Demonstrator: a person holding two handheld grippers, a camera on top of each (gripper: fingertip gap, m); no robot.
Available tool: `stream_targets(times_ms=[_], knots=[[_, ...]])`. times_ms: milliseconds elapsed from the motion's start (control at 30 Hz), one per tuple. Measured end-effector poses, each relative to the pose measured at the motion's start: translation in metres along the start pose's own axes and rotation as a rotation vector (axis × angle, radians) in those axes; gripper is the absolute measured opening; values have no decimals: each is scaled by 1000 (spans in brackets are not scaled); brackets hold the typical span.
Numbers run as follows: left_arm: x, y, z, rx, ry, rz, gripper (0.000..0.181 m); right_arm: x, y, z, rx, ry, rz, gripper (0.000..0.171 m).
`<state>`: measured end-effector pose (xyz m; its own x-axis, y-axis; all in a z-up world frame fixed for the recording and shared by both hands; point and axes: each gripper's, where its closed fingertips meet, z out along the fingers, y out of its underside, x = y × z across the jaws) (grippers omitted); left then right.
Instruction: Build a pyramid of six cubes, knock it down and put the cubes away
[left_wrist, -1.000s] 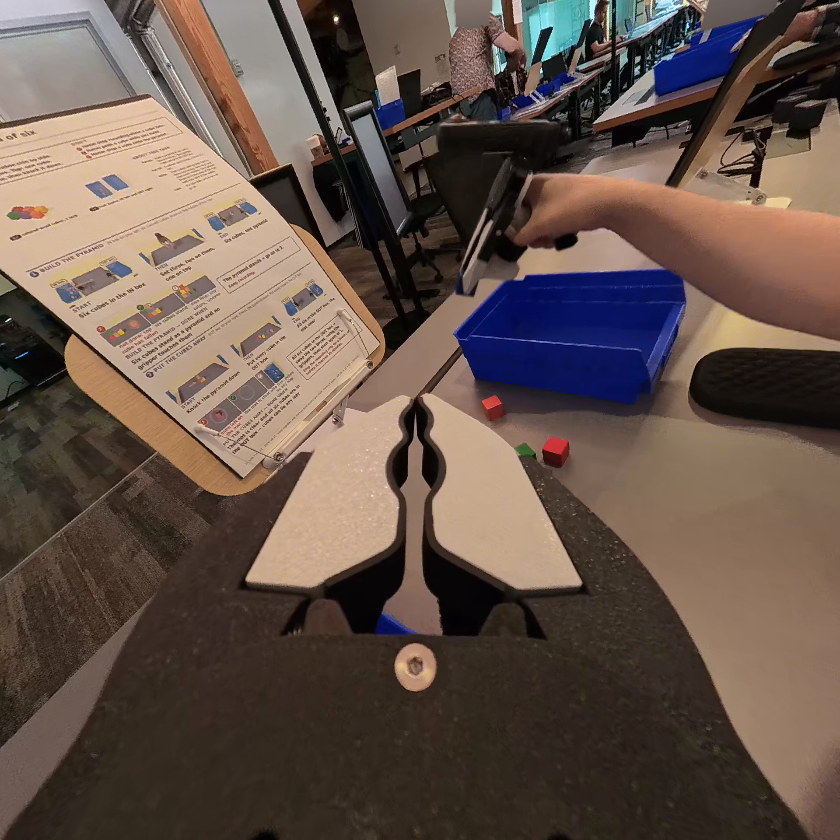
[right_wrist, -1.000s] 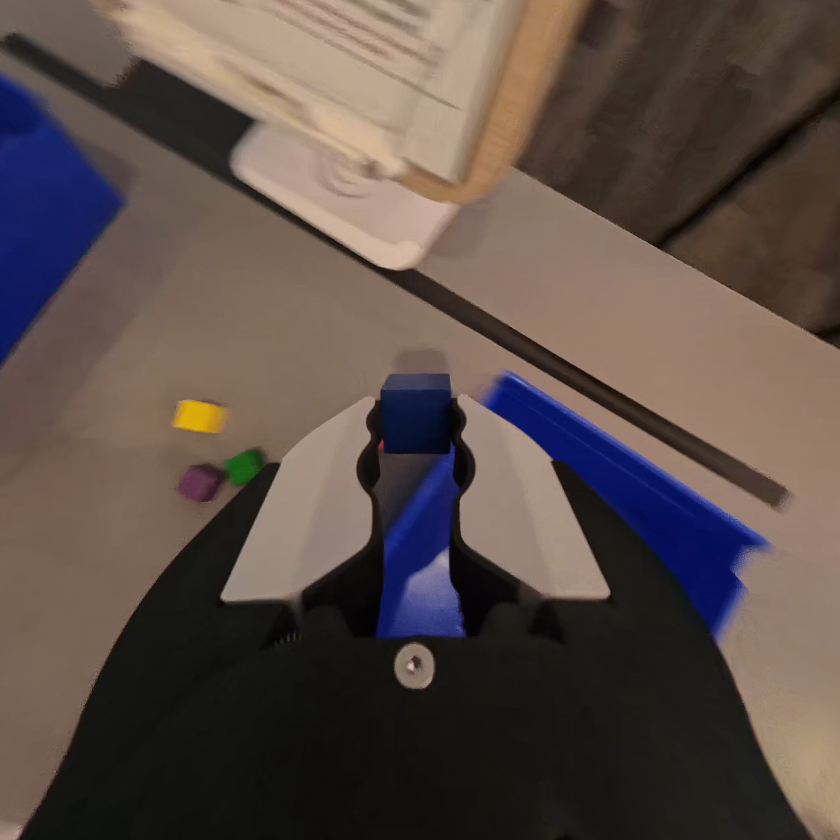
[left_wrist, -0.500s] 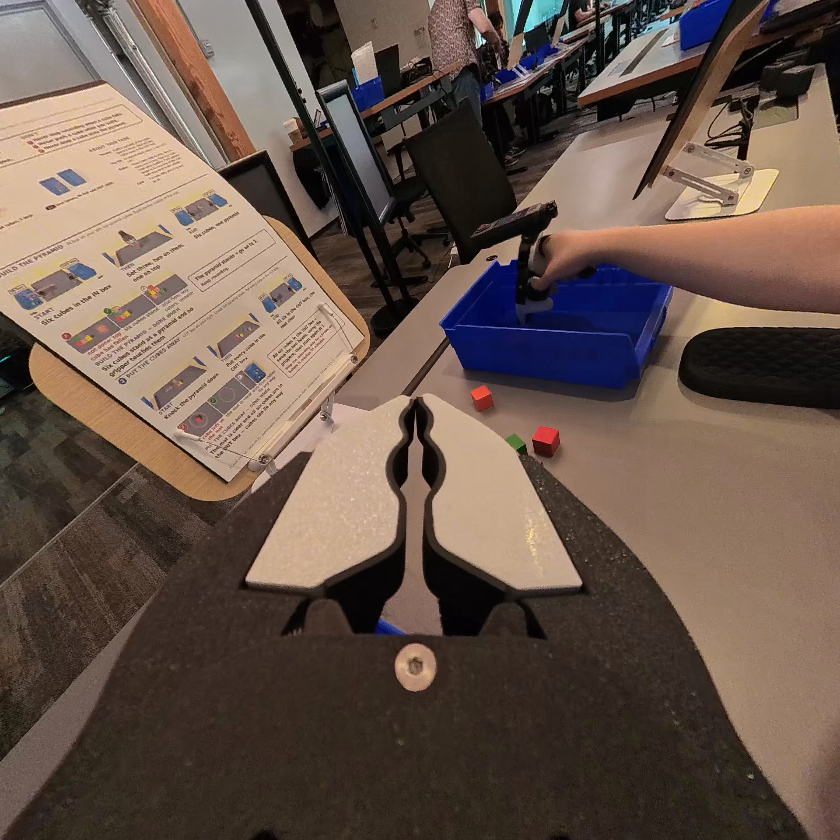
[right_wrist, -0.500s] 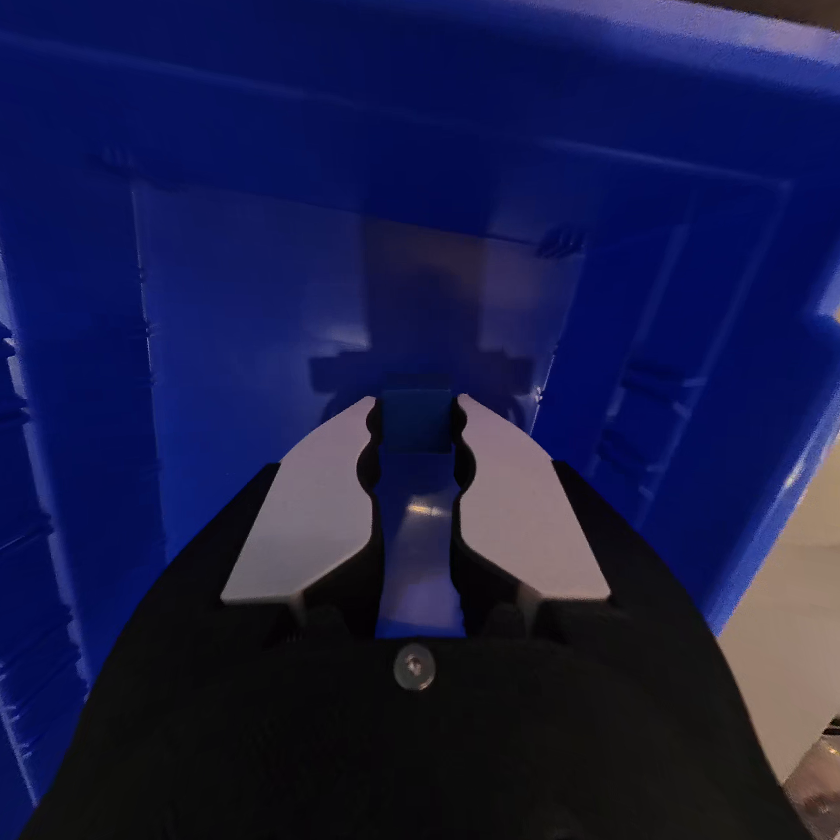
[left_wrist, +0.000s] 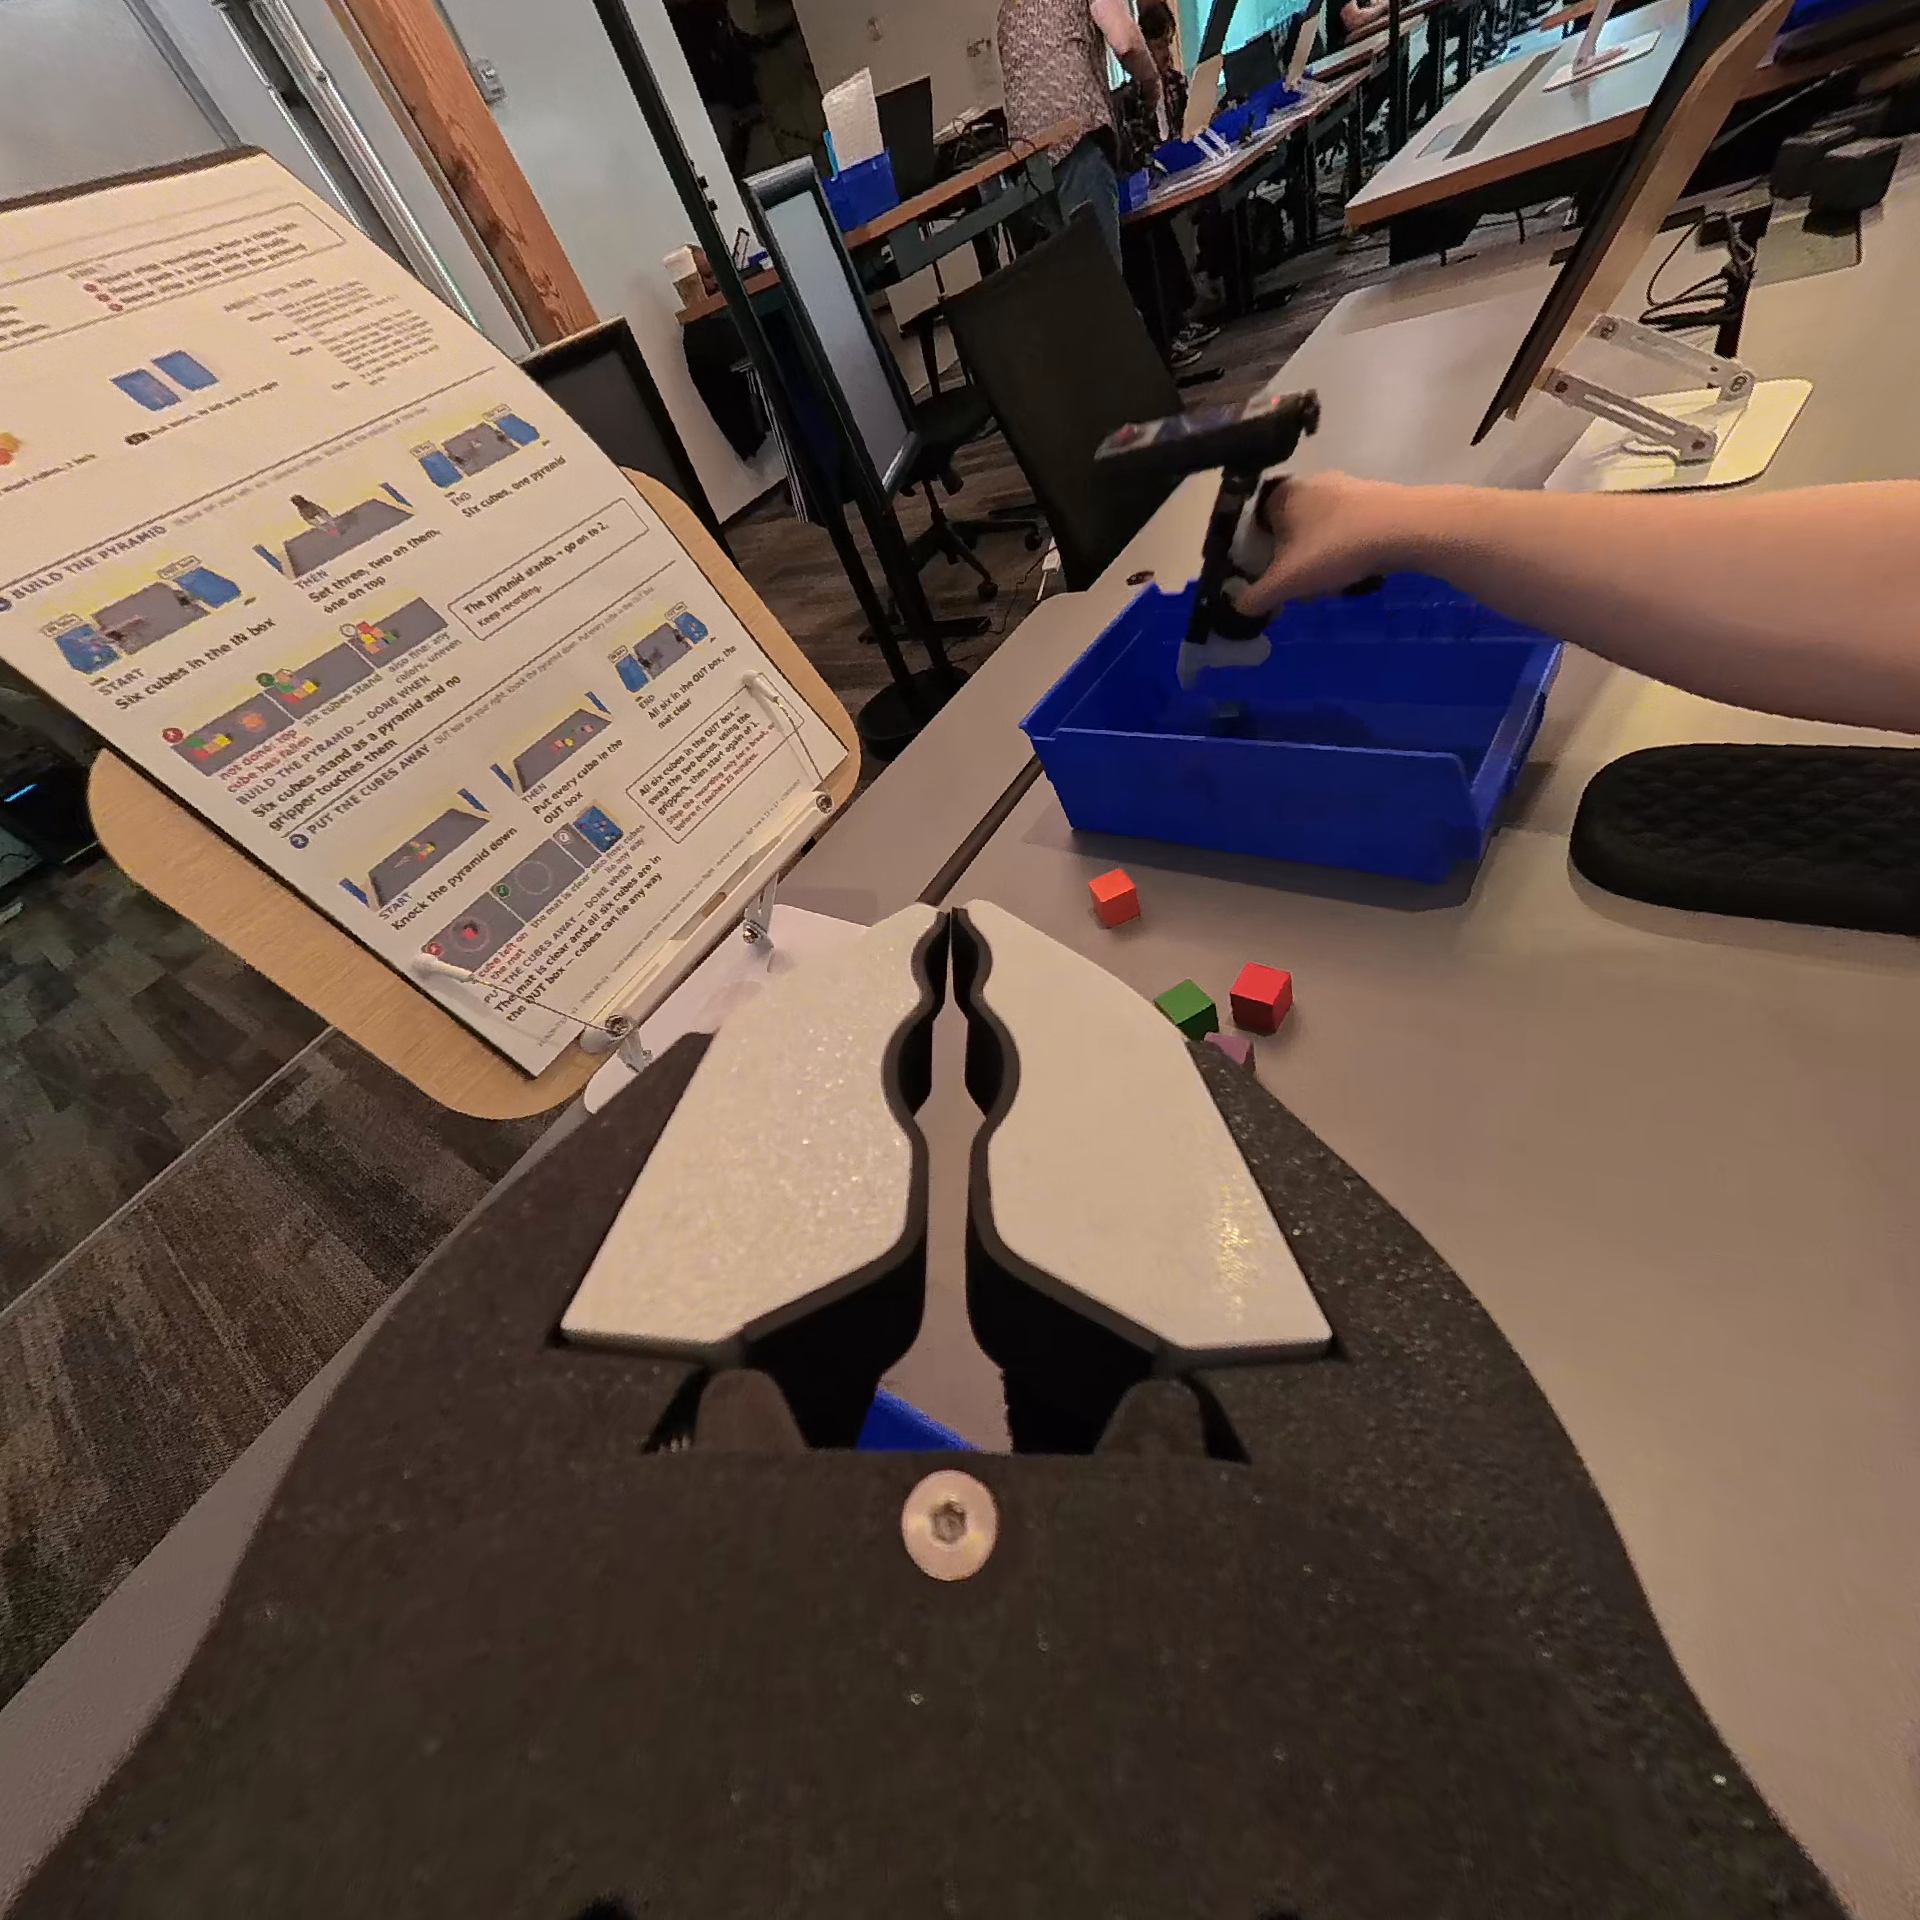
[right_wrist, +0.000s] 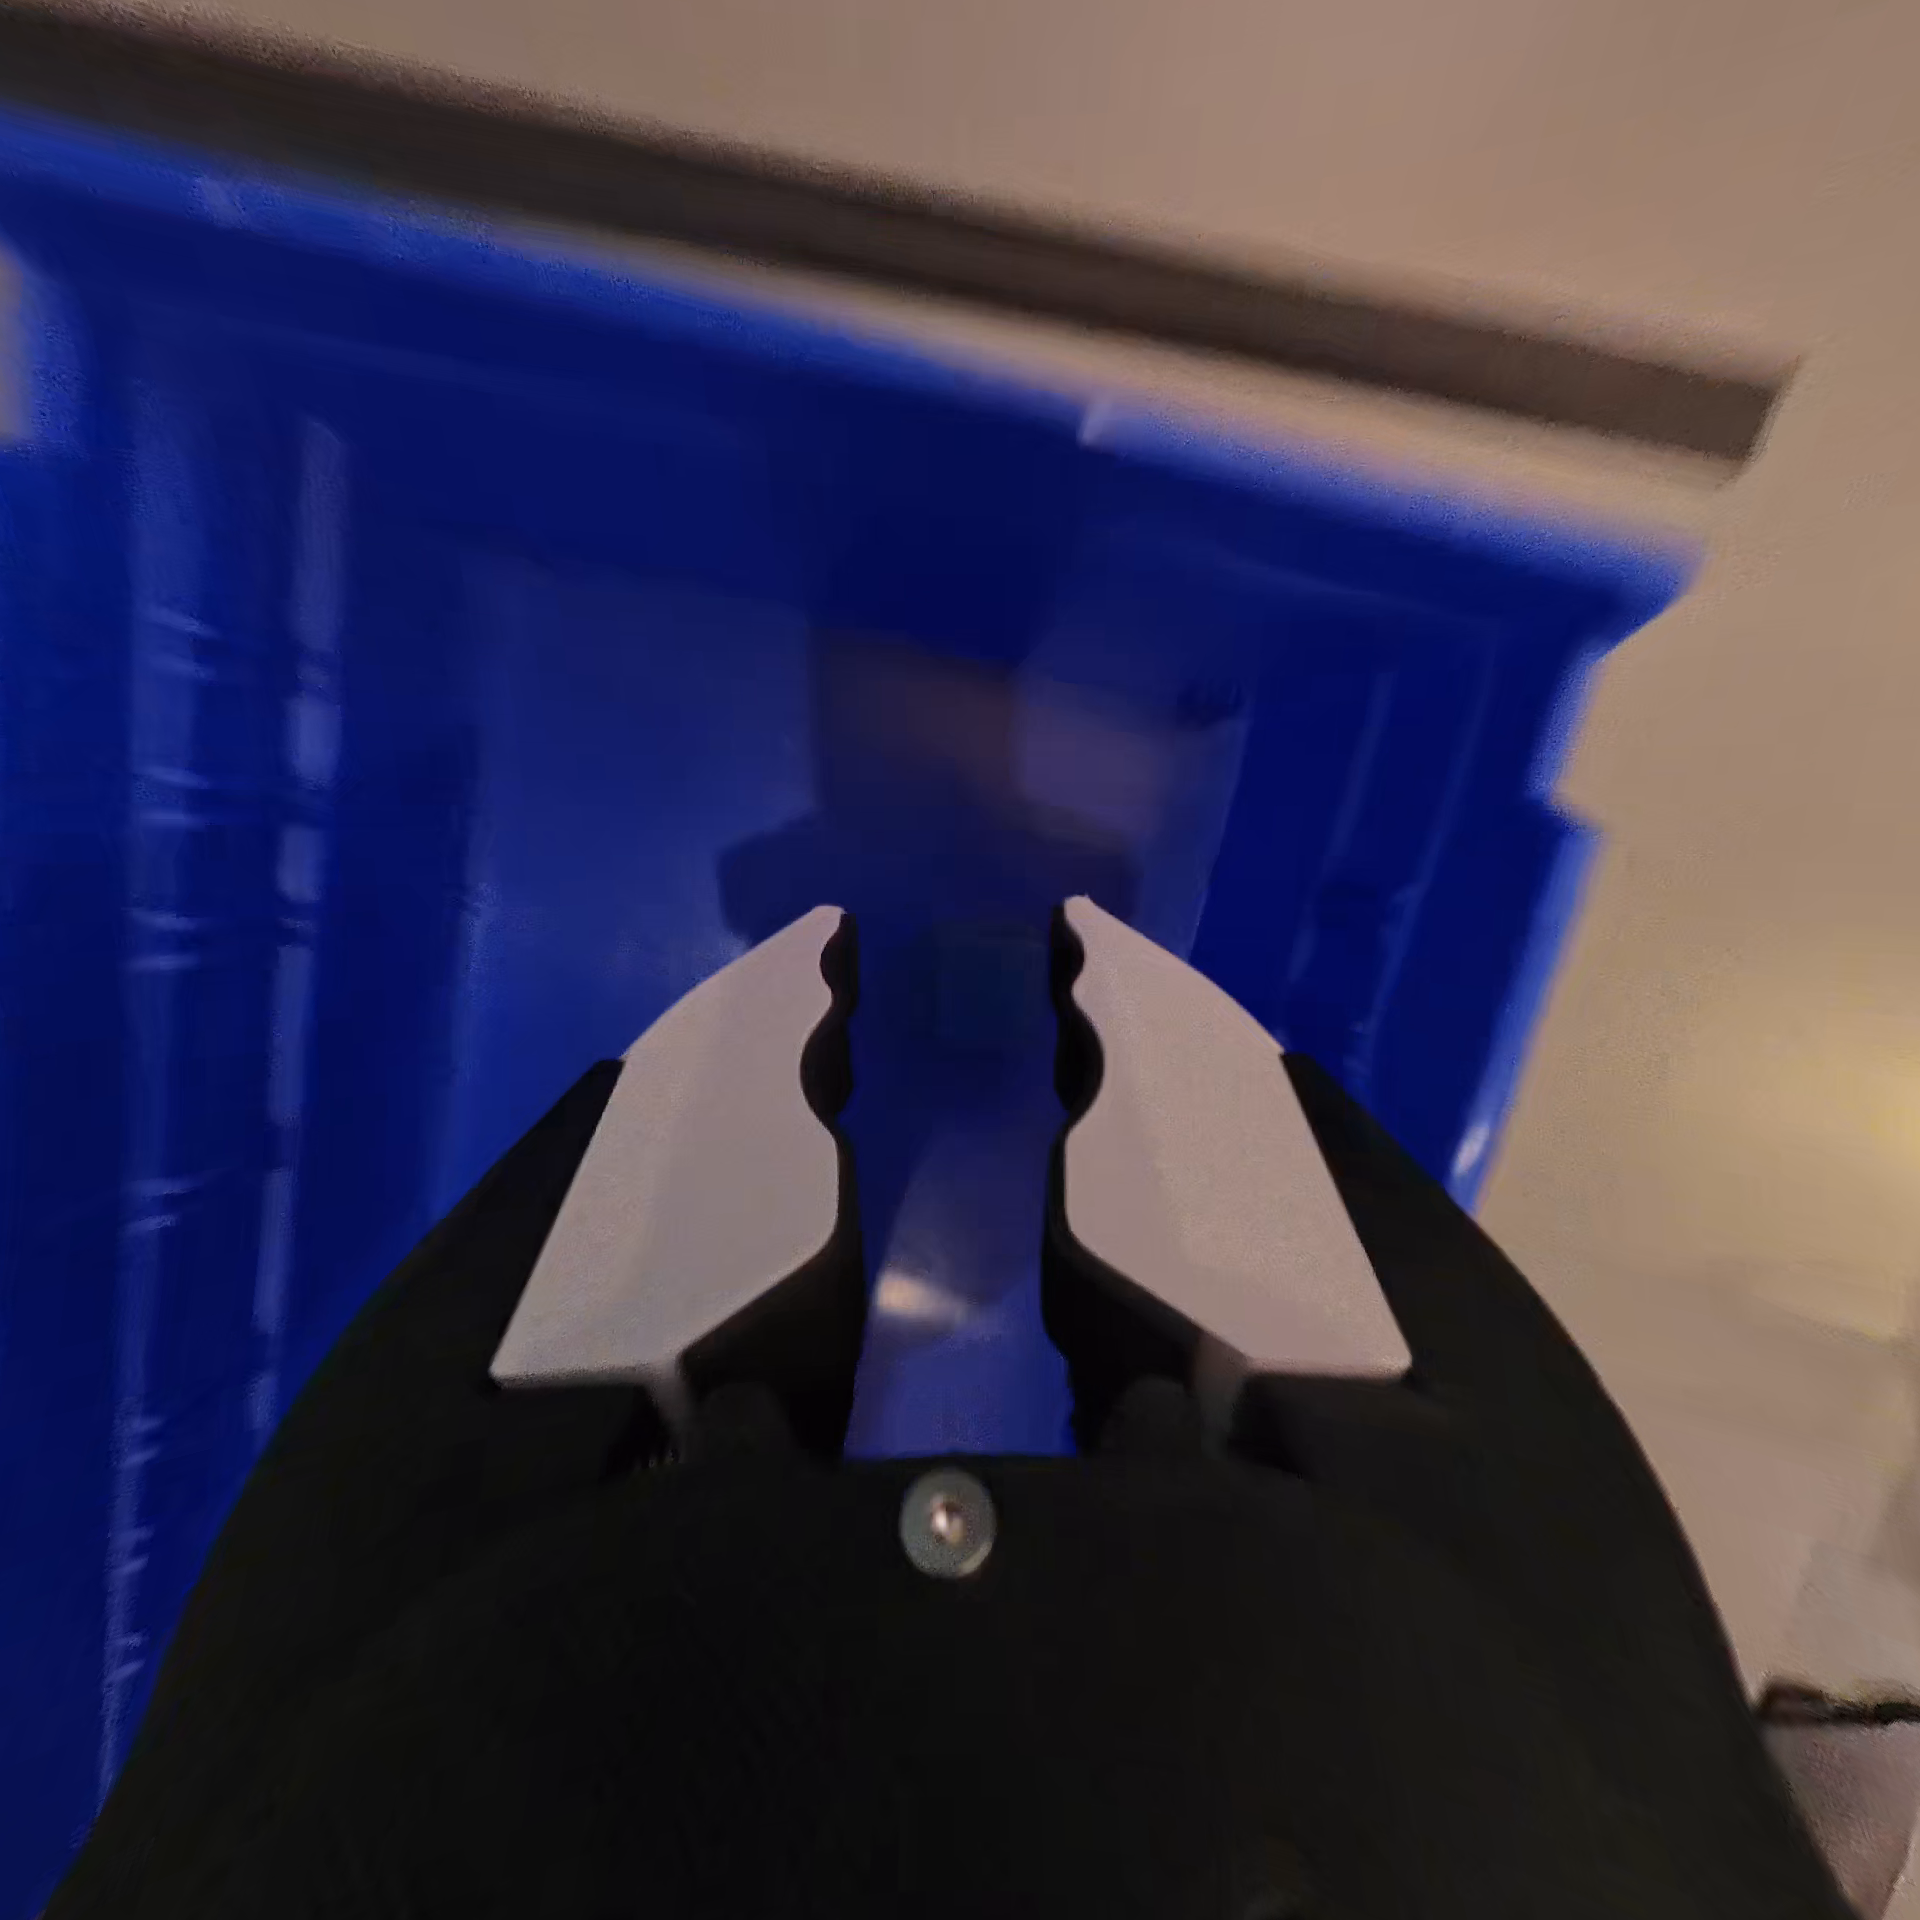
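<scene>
While the right hand-held gripper (right_wrist: 954, 940) hangs released inside the blue bin (left_wrist: 1247, 800), a dark blue cube (right_wrist: 982, 992) lies on the bin floor beneath it. Putting away is underway. Orange cube (left_wrist: 1114, 896), red cube (left_wrist: 1260, 995), green cube (left_wrist: 1184, 1006) wait near the bin's front wall, likely next. The left hand-held gripper (left_wrist: 951, 925) stays out, clenched empty.

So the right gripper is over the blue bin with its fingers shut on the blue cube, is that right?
Not quite. The right gripper is over the blue bin, but its fingers are open; the blue cube lies loose below them, as the right wrist view shows.
</scene>
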<state>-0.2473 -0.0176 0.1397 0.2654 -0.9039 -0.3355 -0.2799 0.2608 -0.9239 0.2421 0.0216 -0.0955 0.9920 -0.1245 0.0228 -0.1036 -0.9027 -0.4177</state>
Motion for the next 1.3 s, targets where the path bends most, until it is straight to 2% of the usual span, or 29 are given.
stream_targets(times_ms=[100,167,267,367,533,767,800,867,900,1033,1133,1233,1300], knots=[[-4,-1,-5,12,-15,-8,0,-43,-56,-63,293,-2,-157,37],[-7,-1,-6,16,-23,-18,0,-96,-75,-89,376,-93,-291,39],[-8,1,-7,10,-27,-22,0,-177,-67,-82,257,-316,-458,43],[-5,0,-8,7,-24,-14,0,-209,-48,-38,52,-325,-541,43],[1,-1,-7,5,-4,-2,0,-209,-22,21,-182,-193,-582,45],[3,3,0,-18,17,4,0,-188,-3,49,-348,-54,-611,50],[3,4,0,-20,20,6,0,-187,1,50,-374,-59,-610,49],[4,5,1,-27,22,11,0,-190,8,51,-408,-100,-629,30],[4,5,1,-29,22,13,0,-191,8,50,-401,-106,-639,30],[4,5,1,-30,19,13,0,-213,-6,23,-261,-188,-669,29],[3,5,-1,-26,16,10,0,-227,-37,-37,22,-264,-649,29],[2,5,-1,-27,12,7,0,-195,-62,-94,241,-248,-549,28],[2,5,-1,-25,17,6,0,-153,-57,-103,213,-200,-457,28]])
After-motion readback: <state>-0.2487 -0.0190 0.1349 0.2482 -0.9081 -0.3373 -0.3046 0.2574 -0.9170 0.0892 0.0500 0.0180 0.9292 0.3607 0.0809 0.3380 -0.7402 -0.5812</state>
